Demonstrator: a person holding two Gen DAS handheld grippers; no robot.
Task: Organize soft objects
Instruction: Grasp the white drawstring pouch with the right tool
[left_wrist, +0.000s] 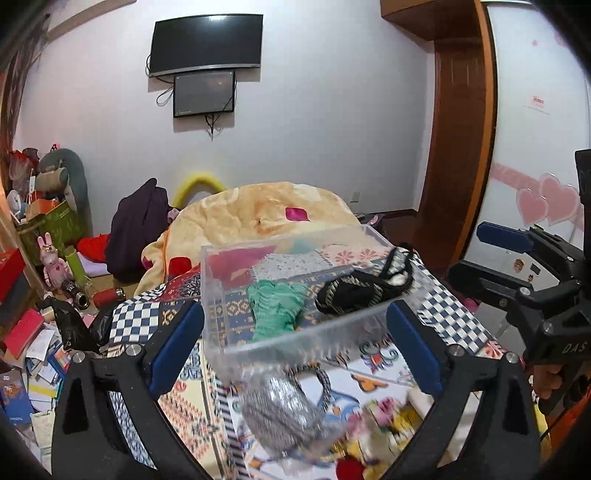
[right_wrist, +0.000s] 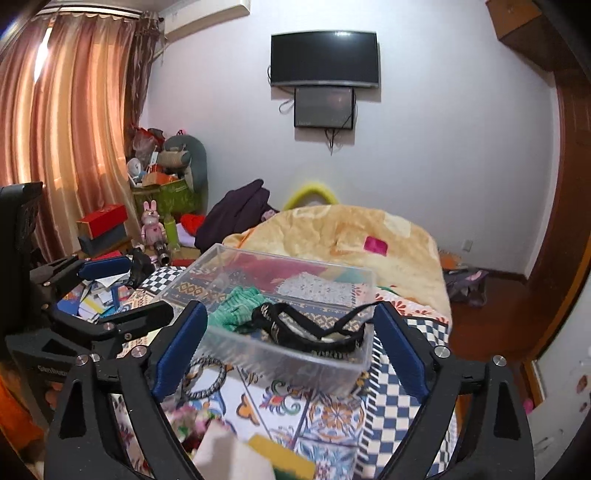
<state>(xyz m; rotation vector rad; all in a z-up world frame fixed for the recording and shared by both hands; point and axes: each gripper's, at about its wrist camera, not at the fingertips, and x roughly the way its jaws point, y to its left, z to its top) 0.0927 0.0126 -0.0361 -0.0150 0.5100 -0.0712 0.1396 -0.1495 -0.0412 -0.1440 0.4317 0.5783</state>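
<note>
A clear plastic box (left_wrist: 229, 354) (right_wrist: 295, 360) stands on the patterned bedspread (left_wrist: 373, 369). Inside lie a green knitted piece (left_wrist: 277, 306) (right_wrist: 236, 306) and a black patterned garment (left_wrist: 362, 291) (right_wrist: 314, 332) that hangs over the right rim. A grey striped pouch (left_wrist: 280, 410) with a cord lies on the bedspread just in front of the box; its striped cord (right_wrist: 210, 376) shows in the right wrist view. My left gripper (left_wrist: 295, 347) is open and empty, just before the box. My right gripper (right_wrist: 291, 347) is open and empty, jaws on either side of the box's near end.
A yellow blanket (left_wrist: 266, 214) is heaped behind the box. Small colourful soft items (left_wrist: 376, 432) (right_wrist: 236, 450) lie near the bed's front edge. Clutter of boxes, papers and toys (left_wrist: 33, 332) fills the floor left of the bed. A wooden door (left_wrist: 458, 147) stands to the right.
</note>
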